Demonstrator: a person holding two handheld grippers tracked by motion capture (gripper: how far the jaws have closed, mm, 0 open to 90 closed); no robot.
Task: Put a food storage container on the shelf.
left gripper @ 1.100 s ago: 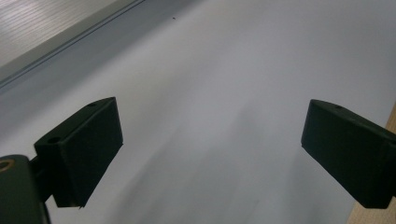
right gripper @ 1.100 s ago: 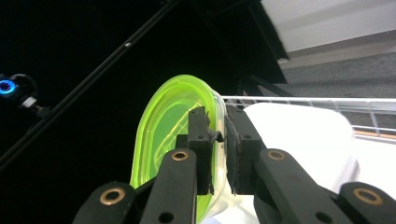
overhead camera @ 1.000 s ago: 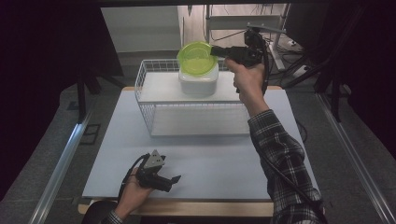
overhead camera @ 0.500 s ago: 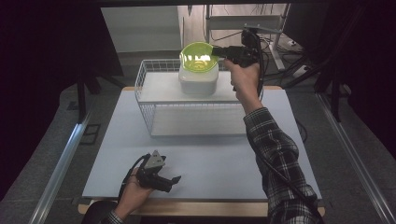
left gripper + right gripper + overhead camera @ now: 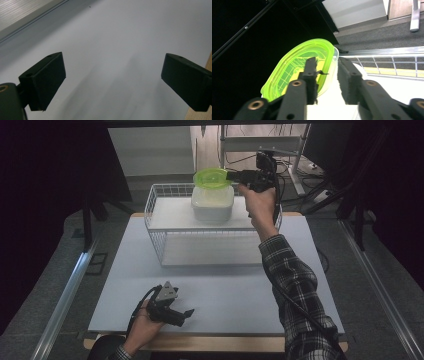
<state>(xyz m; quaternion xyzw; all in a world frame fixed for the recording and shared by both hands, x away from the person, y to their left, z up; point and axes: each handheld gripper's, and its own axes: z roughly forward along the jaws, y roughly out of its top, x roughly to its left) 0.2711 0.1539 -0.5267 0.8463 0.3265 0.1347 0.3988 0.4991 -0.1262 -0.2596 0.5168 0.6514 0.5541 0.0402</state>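
Green lid (image 5: 212, 178) btwn parted R fingers (image 5: 310, 75)

The lime-green lid (image 5: 214, 178) sits right on top of the white container (image 5: 213, 204), and that container stands upright inside the white wire basket (image 5: 165, 215), toward the basket's back rail and a little right of its middle. The lid is translucent plastic, oval with rounded corners, a raised rim running round a sunken centre. In the right gripper view the lid (image 5: 297, 70) shows its rim edge over the container's pale wall (image 5: 334, 62), and whether it is pressed fully down cannot be told. The container is squat, milky white, with rounded corners.
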